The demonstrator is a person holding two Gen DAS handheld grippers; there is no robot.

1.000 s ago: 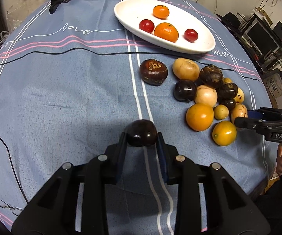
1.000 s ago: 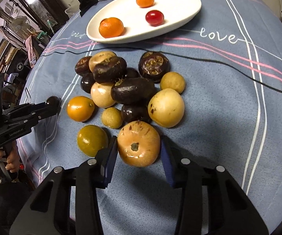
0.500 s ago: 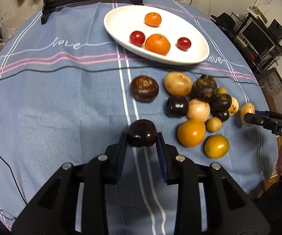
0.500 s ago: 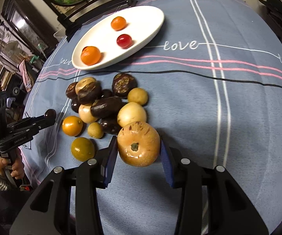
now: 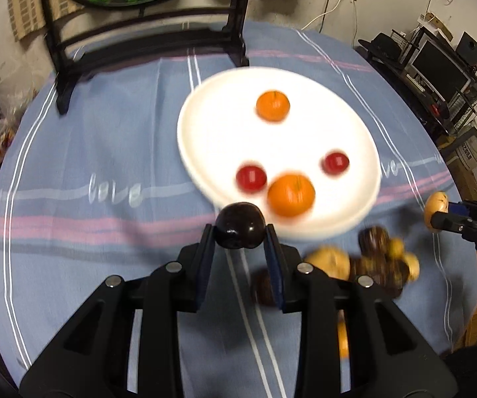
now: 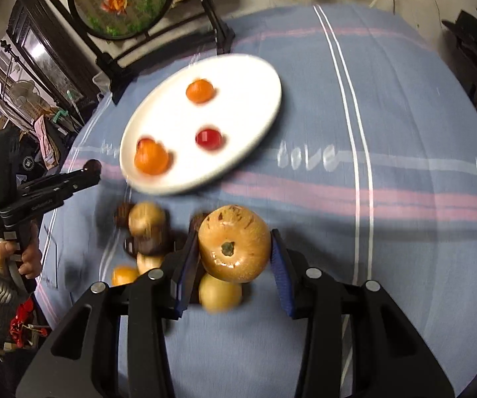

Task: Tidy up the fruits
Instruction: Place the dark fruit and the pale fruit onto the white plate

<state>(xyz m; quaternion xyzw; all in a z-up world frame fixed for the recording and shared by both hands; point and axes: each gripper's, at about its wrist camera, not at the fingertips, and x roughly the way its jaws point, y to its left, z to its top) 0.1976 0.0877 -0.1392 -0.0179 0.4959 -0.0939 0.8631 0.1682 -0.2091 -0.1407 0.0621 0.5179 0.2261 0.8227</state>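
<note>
Plate (image 5: 205, 139) on desk (image 5: 89, 152), four fruits (image 5: 290, 194) in it. Fruit pile (image 5: 371, 262) on desk before plate, to right. Stand (image 5: 145, 43) behind plate.

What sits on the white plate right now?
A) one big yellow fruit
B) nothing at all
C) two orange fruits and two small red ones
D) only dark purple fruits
C: the left view shows the plate holding two orange fruits and two red fruits; the dark fruit and tan fruit are in the tongs, not on it.
</note>
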